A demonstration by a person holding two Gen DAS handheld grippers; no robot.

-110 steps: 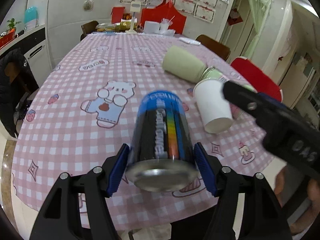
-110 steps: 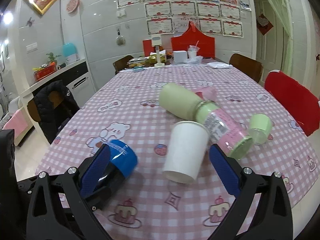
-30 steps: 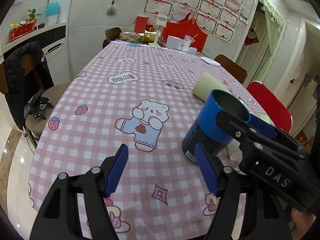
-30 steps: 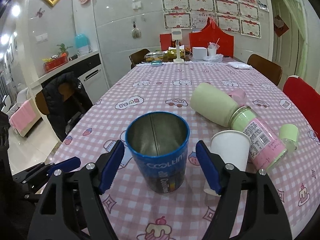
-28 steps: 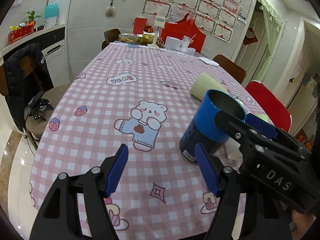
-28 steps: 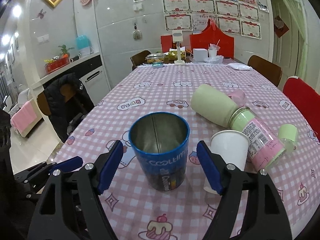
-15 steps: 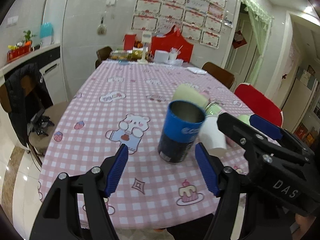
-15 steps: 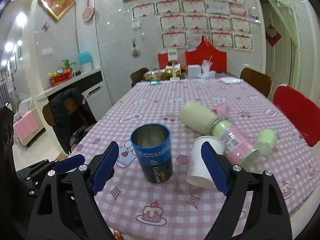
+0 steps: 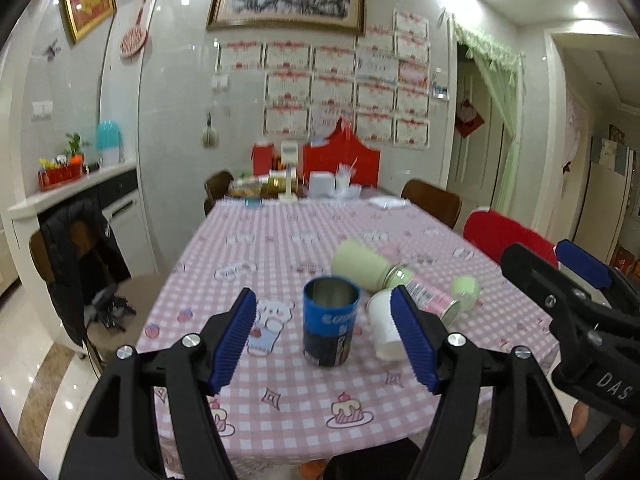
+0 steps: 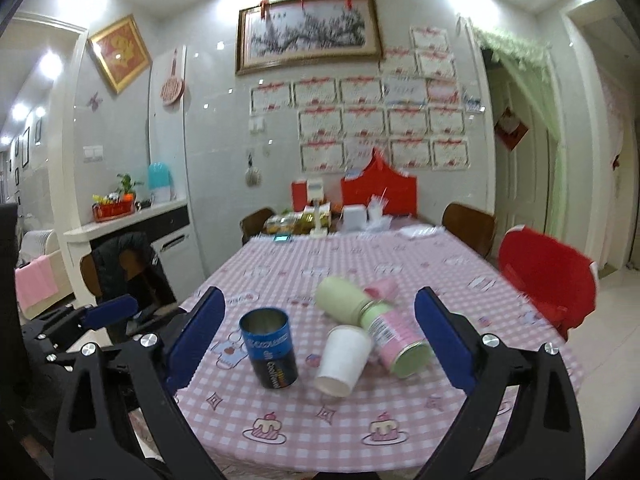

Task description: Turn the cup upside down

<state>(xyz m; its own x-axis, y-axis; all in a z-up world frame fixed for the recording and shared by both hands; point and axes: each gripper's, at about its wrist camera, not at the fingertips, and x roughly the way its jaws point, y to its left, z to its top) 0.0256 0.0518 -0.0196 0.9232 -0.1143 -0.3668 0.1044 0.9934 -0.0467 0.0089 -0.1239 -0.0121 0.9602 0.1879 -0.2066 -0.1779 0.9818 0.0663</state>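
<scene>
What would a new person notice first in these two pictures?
The eye goes first to the blue metal cup standing upright, mouth up, near the front of the pink checked tablecloth. Just to its right lie a white paper cup and a pale green bottle, both on their sides. The left gripper and right gripper frame the scene, jaws wide apart and holding nothing.
</scene>
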